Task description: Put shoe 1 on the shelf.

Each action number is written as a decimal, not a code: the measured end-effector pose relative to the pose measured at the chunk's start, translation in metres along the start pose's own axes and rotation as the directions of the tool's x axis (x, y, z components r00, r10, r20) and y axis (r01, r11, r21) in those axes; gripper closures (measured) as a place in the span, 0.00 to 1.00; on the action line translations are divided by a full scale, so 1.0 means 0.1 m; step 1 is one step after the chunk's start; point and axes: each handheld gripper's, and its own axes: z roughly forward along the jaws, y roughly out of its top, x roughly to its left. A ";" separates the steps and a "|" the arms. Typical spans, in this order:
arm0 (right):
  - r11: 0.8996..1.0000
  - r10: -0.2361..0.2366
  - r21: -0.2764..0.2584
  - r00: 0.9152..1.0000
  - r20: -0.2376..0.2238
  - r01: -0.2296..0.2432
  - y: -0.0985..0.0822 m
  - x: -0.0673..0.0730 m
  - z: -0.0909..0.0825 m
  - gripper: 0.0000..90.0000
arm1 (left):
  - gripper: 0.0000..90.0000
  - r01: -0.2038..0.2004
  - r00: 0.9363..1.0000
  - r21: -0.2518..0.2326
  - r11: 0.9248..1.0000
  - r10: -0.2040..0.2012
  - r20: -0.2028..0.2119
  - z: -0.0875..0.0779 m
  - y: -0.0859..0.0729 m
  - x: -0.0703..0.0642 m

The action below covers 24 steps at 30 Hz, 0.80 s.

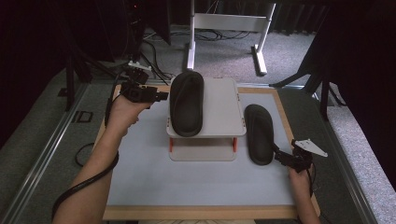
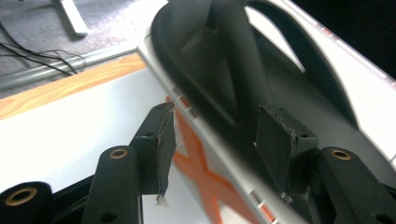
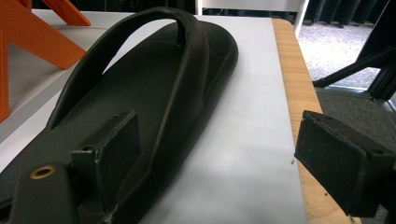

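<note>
Two black flip-flops were the things in hand. One flip-flop (image 1: pixel 187 102) lay sole-down on the top of a small white shelf (image 1: pixel 219 114) with orange legs, at the middle of the table; its long axis ran near to far, its rounded toe end at the far edge of the shelf and its heel at the near edge, and it kept to the left half of the shelf top. The second flip-flop (image 1: pixel 259 134) lay flat on the grey mat (image 1: pixel 154 172) just right of the shelf, its long axis also near to far but slightly tilted, the toe end far and the heel near and to the right. The left gripper (image 1: pixel 156 96) was level with the shelf top at its far left corner, pointing right at the toe end of the raised flip-flop; in the left gripper view its fingers (image 2: pixel 161 140) stood apart with the shelf edge and the sandal's rim between them, pressing on neither, having just been opening. The right gripper (image 1: pixel 279 156) sat at the heel of the second flip-flop, its fingers (image 3: pixel 116 144) wide apart, one pad over the heel's sole and the other clear of it above the wooden border (image 1: pixel 306 205) of the table.
</note>
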 end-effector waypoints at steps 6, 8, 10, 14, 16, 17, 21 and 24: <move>1.000 -0.003 0.001 1.000 0.001 0.003 0.00 0.00 0.00 0.15 | 0.50 0.016 1.000 -0.014 1.000 -0.016 0.004 -0.05 -0.17 0.08; 1.000 -0.003 0.000 1.000 0.001 0.003 0.00 0.00 0.00 0.15 | 0.47 0.025 1.000 -0.033 0.999 -0.025 0.001 -0.07 -0.25 0.11; 1.000 -0.002 0.000 1.000 0.000 0.002 0.00 0.00 0.00 0.15 | 0.45 0.034 0.999 -0.052 0.998 -0.033 0.019 -0.07 -0.36 0.14; 1.000 -0.003 0.001 1.000 0.002 0.003 0.00 0.00 0.00 0.15 | 0.42 0.047 0.999 -0.058 0.997 -0.046 0.007 -0.05 -0.56 0.21; 1.000 -0.006 0.002 1.000 0.002 0.006 0.00 0.00 0.00 0.15 | 0.40 0.060 0.998 -0.066 0.996 -0.060 0.008 -0.03 -0.66 0.26; 1.000 -0.007 0.002 1.000 0.003 0.007 0.00 0.00 0.00 0.15 | 0.40 0.061 0.998 -0.070 0.996 -0.060 0.009 -0.03 -0.69 0.27; 1.000 -0.001 0.004 1.000 0.001 0.001 0.00 0.00 0.00 0.15 | 0.32 0.056 0.998 -0.068 0.996 -0.057 -0.018 -0.01 -0.81 0.31; 1.000 -0.003 0.003 1.000 0.001 0.003 0.00 0.00 0.01 0.15 | 0.32 0.073 0.997 -0.087 0.993 -0.075 -0.020 -0.01 -0.90 0.35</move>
